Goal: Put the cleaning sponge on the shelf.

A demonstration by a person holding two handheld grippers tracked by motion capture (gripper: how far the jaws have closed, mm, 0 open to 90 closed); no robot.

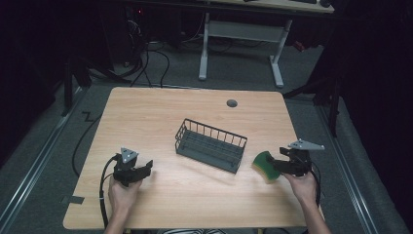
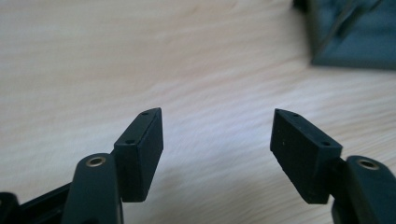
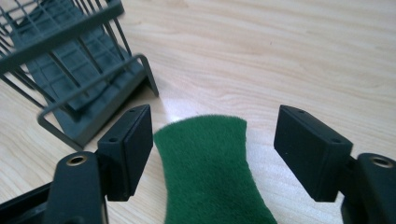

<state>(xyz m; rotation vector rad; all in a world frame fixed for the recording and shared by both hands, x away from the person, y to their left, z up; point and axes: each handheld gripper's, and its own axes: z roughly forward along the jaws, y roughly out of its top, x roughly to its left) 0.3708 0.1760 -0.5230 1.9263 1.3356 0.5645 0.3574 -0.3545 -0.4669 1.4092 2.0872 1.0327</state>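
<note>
A pale wooden tabletop (image 1: 195,112) carries a dark wire basket (image 1: 211,145) near its middle, standing upright and at a slant. Right of the basket, close to its end but apart from it, lies a sponge (image 1: 265,165) with a green top and a yellow edge. The right gripper (image 1: 281,164) sits over it: its jaws stand wide, the sponge (image 3: 210,168) between them, the left pad just beside it and the right pad clear; whether the left pad touches is hard to tell. The left gripper (image 1: 142,170) is near the tabletop's front left, its jaws wide apart with only bare wood between them.
</note>
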